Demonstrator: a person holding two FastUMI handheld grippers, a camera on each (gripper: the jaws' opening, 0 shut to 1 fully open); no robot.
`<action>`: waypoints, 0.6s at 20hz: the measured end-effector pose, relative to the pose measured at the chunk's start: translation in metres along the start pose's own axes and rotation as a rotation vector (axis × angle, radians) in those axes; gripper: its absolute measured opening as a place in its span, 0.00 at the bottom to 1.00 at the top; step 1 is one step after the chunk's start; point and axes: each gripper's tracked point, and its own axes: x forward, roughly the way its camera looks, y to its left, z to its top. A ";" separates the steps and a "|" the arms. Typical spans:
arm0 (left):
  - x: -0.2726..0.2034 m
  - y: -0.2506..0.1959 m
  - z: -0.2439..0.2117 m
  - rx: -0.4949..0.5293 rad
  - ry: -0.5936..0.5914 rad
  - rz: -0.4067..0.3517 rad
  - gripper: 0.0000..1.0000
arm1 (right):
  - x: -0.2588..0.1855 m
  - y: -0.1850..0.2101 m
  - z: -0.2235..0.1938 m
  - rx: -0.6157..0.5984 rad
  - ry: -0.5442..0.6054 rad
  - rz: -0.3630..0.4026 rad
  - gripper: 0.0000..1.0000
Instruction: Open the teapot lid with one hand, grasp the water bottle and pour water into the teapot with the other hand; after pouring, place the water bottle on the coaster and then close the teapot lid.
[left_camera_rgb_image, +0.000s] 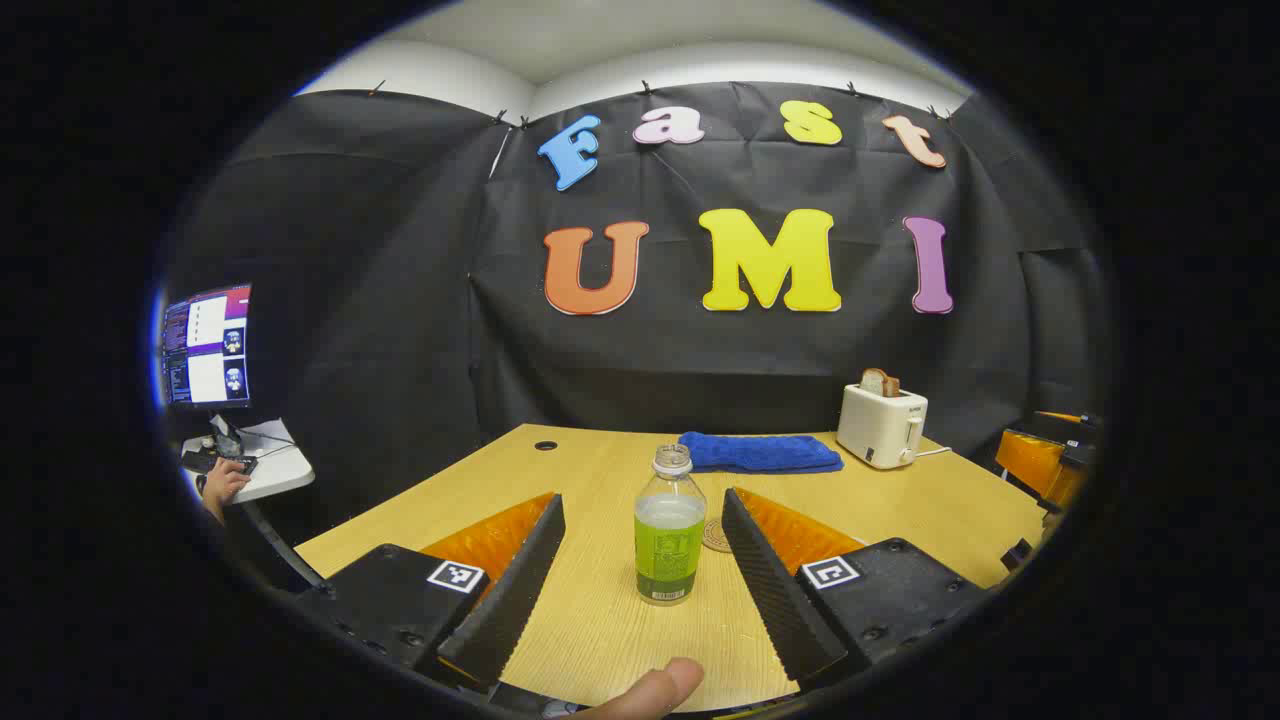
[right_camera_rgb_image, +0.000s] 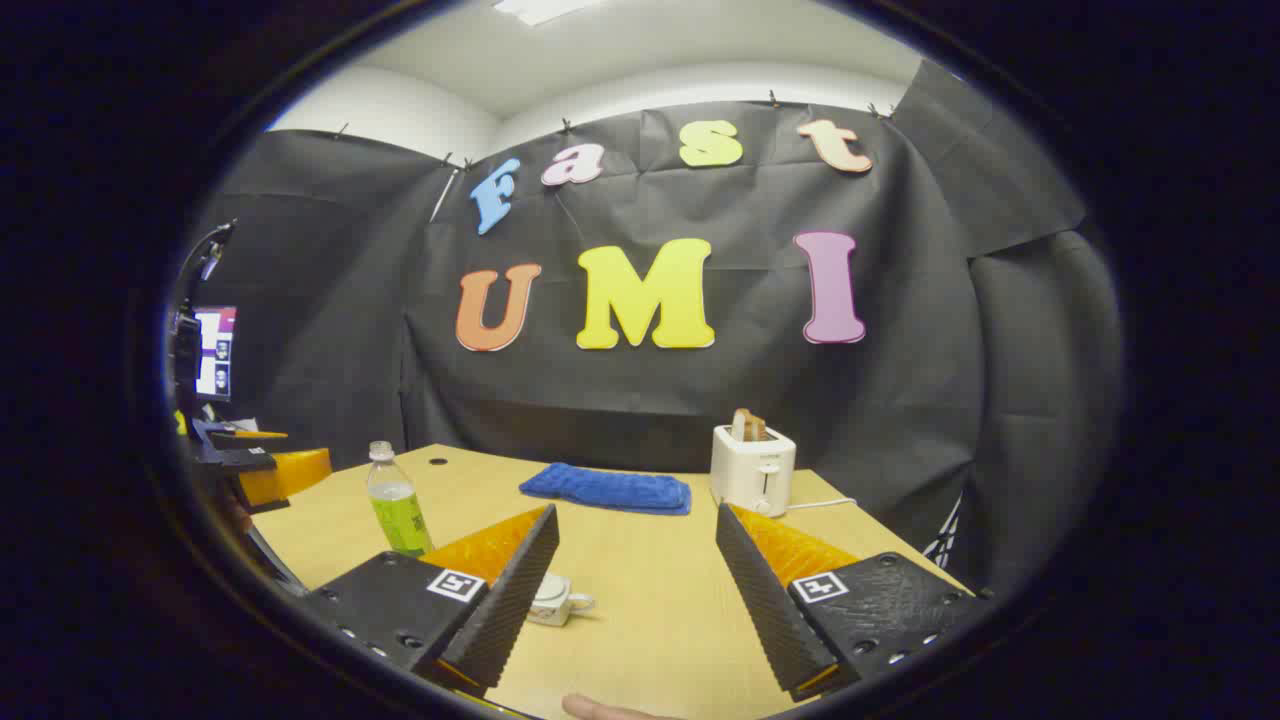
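An uncapped clear water bottle (left_camera_rgb_image: 668, 535) with green liquid stands upright on the wooden table (left_camera_rgb_image: 900, 510). It is between the two fingers of my open left gripper (left_camera_rgb_image: 642, 498), which do not touch it. A round woven coaster (left_camera_rgb_image: 717, 537) lies just behind it to the right. In the right gripper view the bottle (right_camera_rgb_image: 397, 510) stands far left, and a small white teapot (right_camera_rgb_image: 555, 598) peeks out from behind the left finger of my open right gripper (right_camera_rgb_image: 636, 512), which holds nothing. The left gripper (right_camera_rgb_image: 250, 465) also shows at that view's left edge.
A folded blue towel (left_camera_rgb_image: 760, 452) lies at the back of the table, with a white toaster (left_camera_rgb_image: 880, 425) holding toast to its right. A monitor (left_camera_rgb_image: 207, 345) and a person's hand (left_camera_rgb_image: 222, 485) at a side desk are off to the left. A thumb (left_camera_rgb_image: 650, 690) shows at the bottom.
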 end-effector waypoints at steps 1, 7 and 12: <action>0.000 0.000 0.001 0.004 -0.002 -0.001 0.99 | 0.001 0.002 0.000 -0.005 -0.001 0.003 0.96; 0.002 0.001 -0.001 0.008 0.001 0.003 0.99 | 0.006 0.008 -0.009 -0.011 0.014 0.018 0.97; 0.003 0.003 -0.002 0.003 0.001 0.001 0.99 | 0.011 0.011 -0.013 -0.009 0.020 0.020 0.95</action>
